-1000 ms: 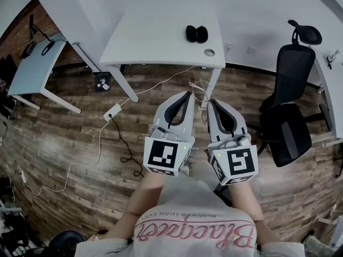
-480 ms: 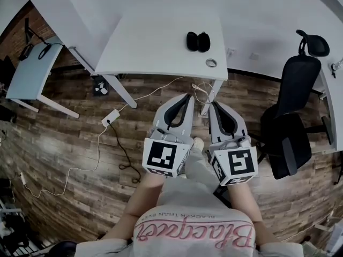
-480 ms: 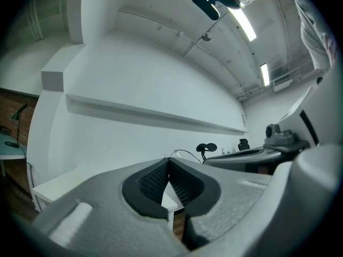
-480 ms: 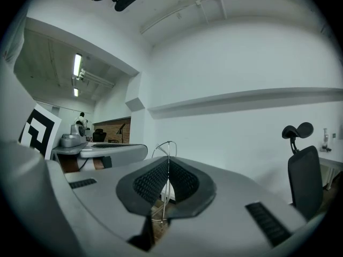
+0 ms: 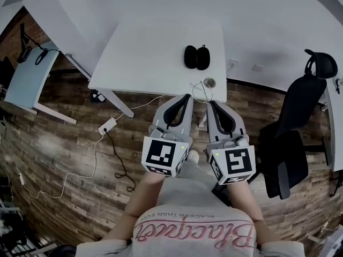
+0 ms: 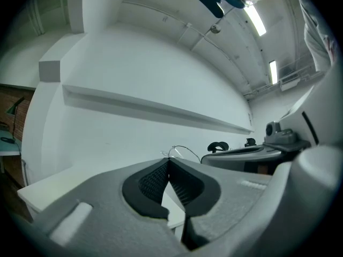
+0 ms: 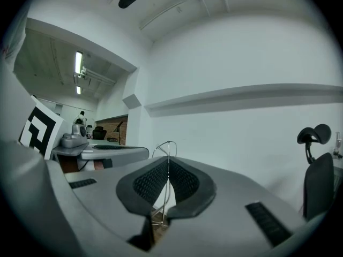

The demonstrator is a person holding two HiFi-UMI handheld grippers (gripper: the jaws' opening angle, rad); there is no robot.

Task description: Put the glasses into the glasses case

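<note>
left gripper (image 5: 186, 97) grey, black-padded jaws | right gripper (image 5: 210, 104) alike | marker cubes (image 5: 163, 155) black-on-white | shirt (image 5: 193, 218) light, pink script

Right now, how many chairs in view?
1: the chair on the floor right of the table. A dark shape at the head view's bottom-left edge may be another.

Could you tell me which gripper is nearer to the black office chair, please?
Right. The right gripper is held on the side of the black office chair, which stands off to its right. The left gripper lies beyond the right one, farther from the chair.
</note>
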